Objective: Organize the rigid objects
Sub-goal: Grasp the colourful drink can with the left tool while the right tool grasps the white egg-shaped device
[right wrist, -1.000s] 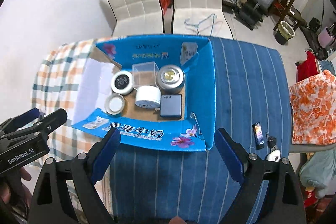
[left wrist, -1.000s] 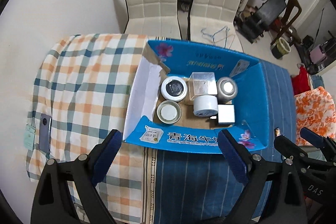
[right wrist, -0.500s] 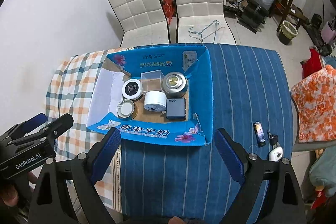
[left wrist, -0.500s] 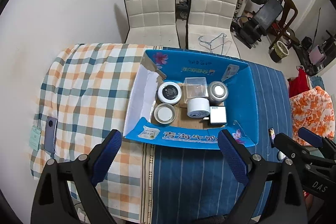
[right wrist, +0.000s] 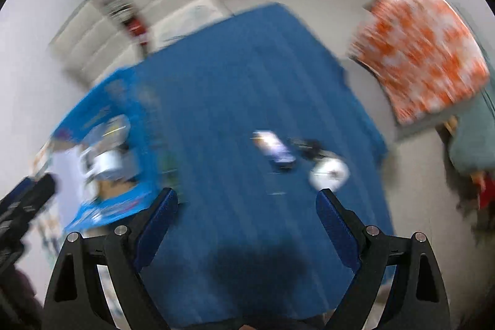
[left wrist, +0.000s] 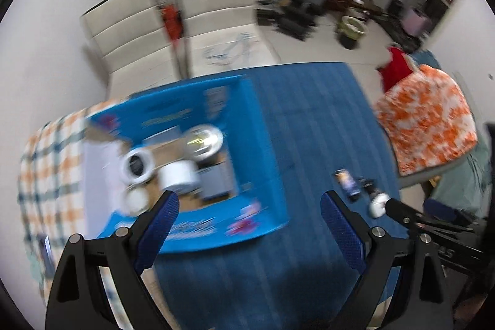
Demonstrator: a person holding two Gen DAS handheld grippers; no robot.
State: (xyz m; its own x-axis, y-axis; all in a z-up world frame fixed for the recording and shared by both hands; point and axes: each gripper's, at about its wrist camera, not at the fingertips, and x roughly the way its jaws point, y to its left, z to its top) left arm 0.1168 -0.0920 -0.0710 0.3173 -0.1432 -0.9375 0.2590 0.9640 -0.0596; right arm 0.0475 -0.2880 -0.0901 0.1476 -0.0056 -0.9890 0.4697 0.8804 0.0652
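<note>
Left wrist view: blurred.
My left gripper (left wrist: 249, 214): jaws spread wide, nothing between them, over the blue striped cloth (left wrist: 309, 119) on the bench.
Blue box (left wrist: 263, 150): left of centre, open; a white roll (left wrist: 179, 177), a silver tin (left wrist: 205, 139) and a grey block (left wrist: 216, 183) inside.
Small flat device (left wrist: 346, 181): on the cloth, right of the box.

Right wrist view: heavily blurred.
My right gripper (right wrist: 246, 207): wide open, empty.
Device (right wrist: 275, 147): ahead on the cloth, a white round thing (right wrist: 329, 173) just beside it.
Box (right wrist: 145, 126): far left.
</note>
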